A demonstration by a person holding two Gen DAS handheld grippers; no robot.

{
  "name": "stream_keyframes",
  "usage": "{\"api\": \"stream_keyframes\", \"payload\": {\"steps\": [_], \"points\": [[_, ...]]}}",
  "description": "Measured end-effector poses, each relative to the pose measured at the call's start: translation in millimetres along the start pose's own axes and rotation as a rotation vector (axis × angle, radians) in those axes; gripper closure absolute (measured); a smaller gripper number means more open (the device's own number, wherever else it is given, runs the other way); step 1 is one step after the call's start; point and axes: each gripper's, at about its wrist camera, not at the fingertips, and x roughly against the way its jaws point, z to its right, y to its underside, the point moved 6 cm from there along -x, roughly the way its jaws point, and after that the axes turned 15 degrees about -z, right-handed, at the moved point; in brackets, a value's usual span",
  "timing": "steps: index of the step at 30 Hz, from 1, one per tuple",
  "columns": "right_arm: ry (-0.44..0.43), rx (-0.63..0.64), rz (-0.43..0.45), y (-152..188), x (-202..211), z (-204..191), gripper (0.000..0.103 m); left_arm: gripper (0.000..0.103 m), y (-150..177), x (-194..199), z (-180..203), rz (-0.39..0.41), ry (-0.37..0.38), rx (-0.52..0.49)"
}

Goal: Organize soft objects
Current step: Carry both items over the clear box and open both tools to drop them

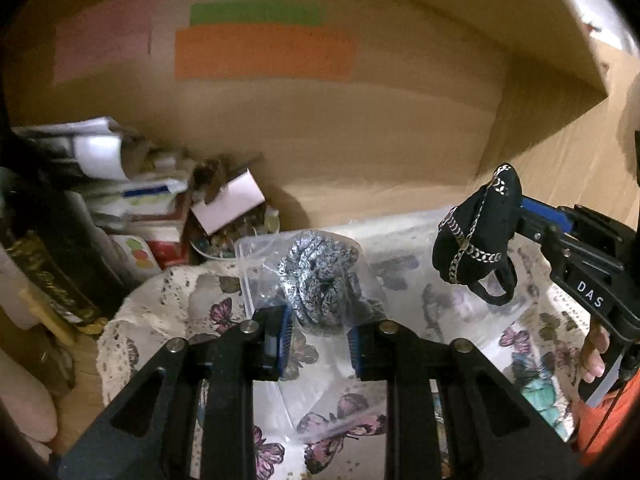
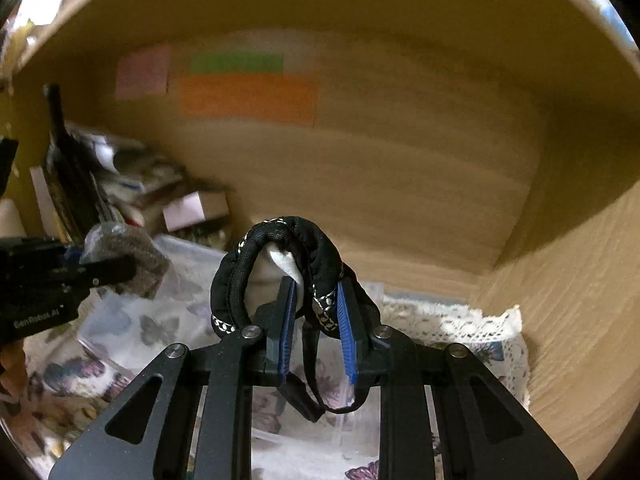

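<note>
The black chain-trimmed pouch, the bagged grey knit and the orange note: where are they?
Black pouch [image 1: 476, 228]: left wrist view, its fabric body.
Grey knit [image 1: 320, 280]: left wrist view, the bundle's middle.
Orange note [image 2: 248, 98]: right wrist view, its centre.

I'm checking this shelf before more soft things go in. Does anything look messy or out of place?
Yes. The pile of boxes and papers in the back left corner lies jumbled and tilted, not stacked. The butterfly cloth underneath sits rumpled.

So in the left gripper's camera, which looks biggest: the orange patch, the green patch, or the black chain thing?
1. Orange patch, biggest.
2 and 3. Green patch and black chain pouch look similar; the pouch hangs nearer the camera, so I won't rank them.
</note>
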Motion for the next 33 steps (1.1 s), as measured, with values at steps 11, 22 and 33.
{"api": "stream_keyframes", "payload": {"steps": [11,22,33], "points": [[-0.013,0.055,-0.195,13.9,-59.1,1.8,0.084,0.08,3.5,-54.9,8.1,-0.138,-0.034,-0.064],[-0.017,0.084,-0.269,22.6,-80.3,-9.8,0.071,0.07,8.5,-65.0,14.0,-0.186,-0.022,-0.085],[-0.013,0.079,-0.197,17.7,-46.5,-14.4,0.041,0.035,7.2,-16.9,18.0,-0.079,-0.019,-0.094]]}}
